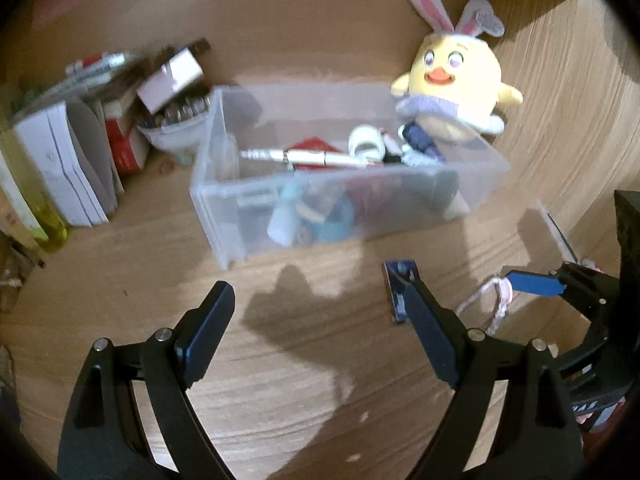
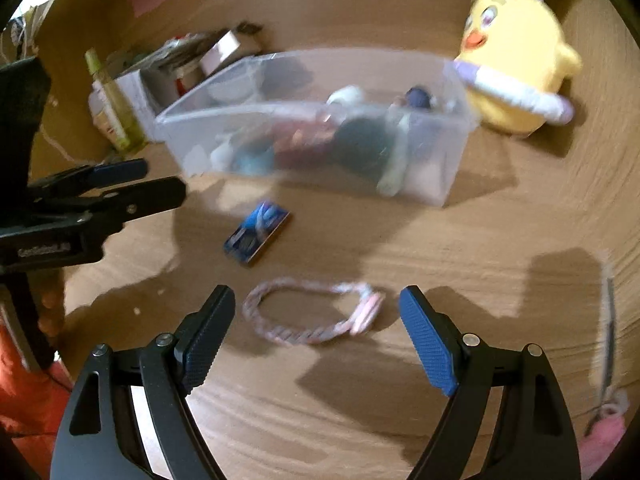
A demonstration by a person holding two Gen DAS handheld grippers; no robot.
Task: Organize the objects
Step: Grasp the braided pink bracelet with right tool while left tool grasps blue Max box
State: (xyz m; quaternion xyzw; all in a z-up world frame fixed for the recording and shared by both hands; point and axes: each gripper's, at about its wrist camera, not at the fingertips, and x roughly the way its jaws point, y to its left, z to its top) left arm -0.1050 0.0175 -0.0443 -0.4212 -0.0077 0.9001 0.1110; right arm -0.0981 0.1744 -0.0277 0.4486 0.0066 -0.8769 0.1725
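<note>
Two loose things lie on the tabletop [image 2: 440,240] before the bin [image 2: 320,128], probably due to go in: a blue packet [image 2: 258,232] and a cord loop [image 2: 308,312]. The right gripper [image 2: 316,312] straddles the loop, jaws apart and empty; the left gripper [image 1: 320,316] gapes beside the packet. Blur muddles the bin's contents.

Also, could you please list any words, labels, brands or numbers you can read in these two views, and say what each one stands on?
No text can be read with confidence.
Pale lettering on the side of the left gripper body: too blurred to read.
Print on the small blue packet on the table: blurred, unreadable.
Writing on the plush chick ear tag: too small and soft.
Labels on the boxes at left: unreadable.
</note>
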